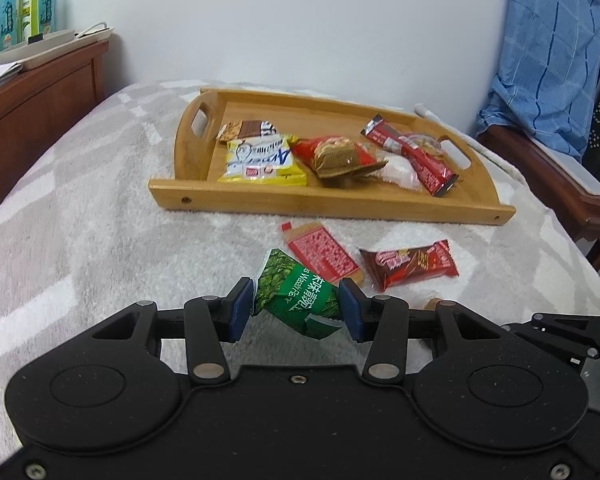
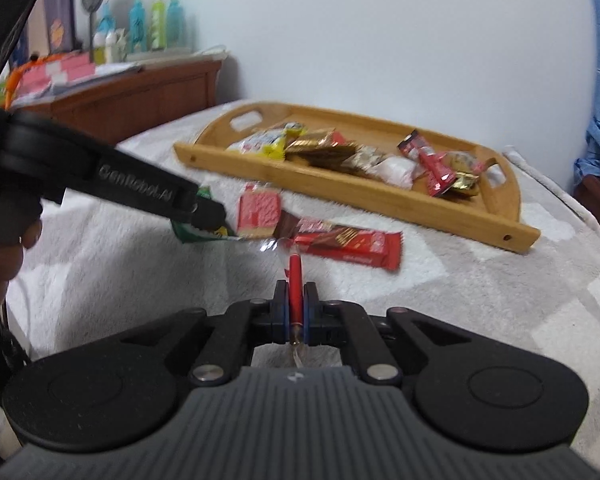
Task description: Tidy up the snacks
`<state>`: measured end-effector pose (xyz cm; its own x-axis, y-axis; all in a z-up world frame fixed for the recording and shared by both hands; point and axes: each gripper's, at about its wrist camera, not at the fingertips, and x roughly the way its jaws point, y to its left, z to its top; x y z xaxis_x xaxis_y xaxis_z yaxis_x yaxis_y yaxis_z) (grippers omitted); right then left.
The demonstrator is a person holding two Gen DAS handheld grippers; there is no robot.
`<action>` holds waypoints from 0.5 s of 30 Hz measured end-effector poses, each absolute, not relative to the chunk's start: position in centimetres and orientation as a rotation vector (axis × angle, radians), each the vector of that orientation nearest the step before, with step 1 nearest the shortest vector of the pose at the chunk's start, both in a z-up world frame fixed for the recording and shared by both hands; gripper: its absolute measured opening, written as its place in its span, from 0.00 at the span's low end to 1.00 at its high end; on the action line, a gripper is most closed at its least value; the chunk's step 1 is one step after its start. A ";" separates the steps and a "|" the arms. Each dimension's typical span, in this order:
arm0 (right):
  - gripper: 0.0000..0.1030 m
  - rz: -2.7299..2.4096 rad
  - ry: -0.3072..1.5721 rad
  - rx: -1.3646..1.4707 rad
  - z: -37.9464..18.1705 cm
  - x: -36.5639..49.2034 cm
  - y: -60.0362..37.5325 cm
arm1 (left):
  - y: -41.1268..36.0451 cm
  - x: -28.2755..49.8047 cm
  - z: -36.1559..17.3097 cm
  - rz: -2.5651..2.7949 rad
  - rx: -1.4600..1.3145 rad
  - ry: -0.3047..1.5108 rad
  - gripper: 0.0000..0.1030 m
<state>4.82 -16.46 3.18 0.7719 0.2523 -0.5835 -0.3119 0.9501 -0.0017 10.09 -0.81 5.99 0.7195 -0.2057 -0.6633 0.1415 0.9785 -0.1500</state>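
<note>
**Both grippers loaded, tray waiting**

The left gripper (image 1: 296, 308) is squeezing a green snack packet (image 1: 298, 294) between its blue pads, jaws closed partway onto the crinkled wrapper, which is bulging and twisting out ahead of the fingers. Over on the other side, the right gripper (image 2: 296, 306) is clamping a thin red wrapper (image 2: 295, 284) edge-on, jaws nearly together, a clear crimped end poking out behind the pads. What snack that is, the view is not showing.

The step in hand looks like the carry: both packets gripped near the front of the towel-covered bed (image 1: 100, 208), with the wooden tray (image 1: 332, 204) sitting further back and already holding a spread of snacks, among them a yellow packet (image 1: 260, 162) and a long dark-red stick (image 1: 412, 152).

Two pieces are lying loose on the towel between grippers and tray: a flat red-and-tan sachet (image 1: 322, 254) and a red chocolate bar (image 1: 410, 264), just beside each other.

Next move, by my reading, is calling for a lift clear of those two, a reach over the tray's near wall, and a release onto bare wood at the tray's rear. The green packet is soft and puffy, so it is likely slipping or springing if the grip loosens early.
</note>
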 end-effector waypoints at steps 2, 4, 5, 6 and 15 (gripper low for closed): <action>0.09 0.289 0.610 -0.066 3.5 5.1 -17.1 | -0.8 10.2 6.3 -0.194 -0.092 0.735 0.43; 0.09 0.259 0.599 -0.044 3.7 5.4 -17.7 | -0.9 10.4 6.6 -0.198 -0.095 0.729 0.43; 0.09 0.244 0.590 -0.034 3.8 5.5 -18.0 | -0.9 10.5 6.7 -0.200 -0.097 0.725 0.43; 0.09 0.231 0.582 -0.023 4.0 5.5 -18.2 | -0.9 10.6 6.9 -0.200 -0.098 0.722 0.43; 0.09 0.173 0.556 0.068 5.8 8.2 -20.8 | -0.7 12.8 8.6 -0.209 -0.127 0.692 0.43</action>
<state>8.20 -20.78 5.80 0.8350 0.1818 -0.5193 -0.1450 0.9832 0.1111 12.78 -0.71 8.64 0.7504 -0.2331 -0.6185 0.1490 0.9713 -0.1853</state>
